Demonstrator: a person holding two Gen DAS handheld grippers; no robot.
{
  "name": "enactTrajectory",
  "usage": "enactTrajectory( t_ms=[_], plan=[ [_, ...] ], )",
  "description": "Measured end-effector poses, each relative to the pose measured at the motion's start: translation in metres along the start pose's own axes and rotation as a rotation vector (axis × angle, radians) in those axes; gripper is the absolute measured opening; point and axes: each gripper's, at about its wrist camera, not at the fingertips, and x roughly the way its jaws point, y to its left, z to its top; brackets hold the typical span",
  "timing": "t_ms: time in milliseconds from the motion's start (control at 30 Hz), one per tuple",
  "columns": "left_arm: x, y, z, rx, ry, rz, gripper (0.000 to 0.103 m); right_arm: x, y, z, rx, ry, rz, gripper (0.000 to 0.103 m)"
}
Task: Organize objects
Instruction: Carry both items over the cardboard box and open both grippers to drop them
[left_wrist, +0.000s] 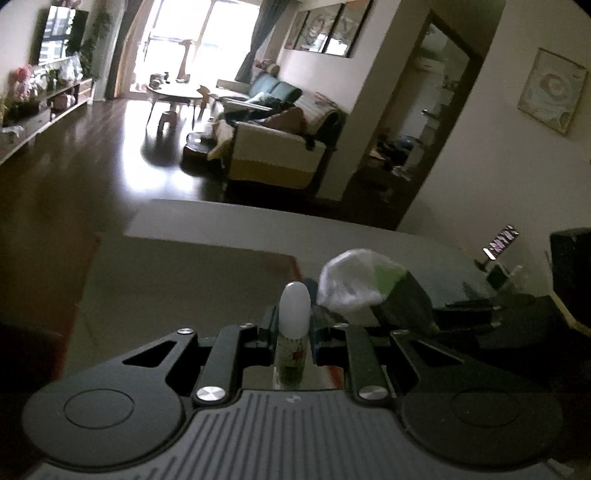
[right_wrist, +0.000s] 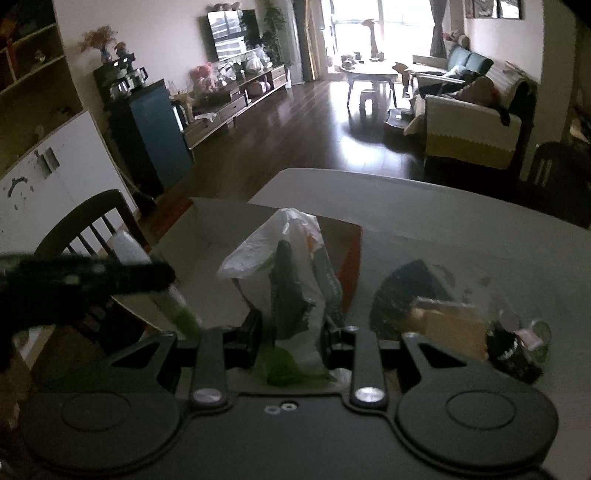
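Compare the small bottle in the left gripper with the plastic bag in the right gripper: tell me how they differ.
The small bottle is rigid and slim, standing upright between the left gripper fingers; the plastic bag is soft, crumpled and much bulkier, bulging above the right gripper. The bottle has a smooth white rounded cap over a printed label; the bag is translucent white with dark and green contents showing through. Both are clamped and held above the table.

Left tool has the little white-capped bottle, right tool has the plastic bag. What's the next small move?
Probably ease the left tool rightward so the small bottle comes over the bag's mouth. The bottle sits upright, clamped between the fingers, and the right tool holds the plastic bag raised beside it, though whether its top is open is unclear.
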Motion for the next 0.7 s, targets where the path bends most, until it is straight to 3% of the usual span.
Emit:
enactTrajectory(
  t_ms=[267,700],
  plan=[
    [0.028,0.051,0.013,-0.026,0.068,0.075,0.016,0.044,0.029,0.012,-0.078,0.059,-0.029,0.031],
    [0.086,0.09,0.009,0.073,0.232,0.138,0.016,0.116,0.059,0.01,-0.198,0.187,-0.099,0.031]
  ],
)
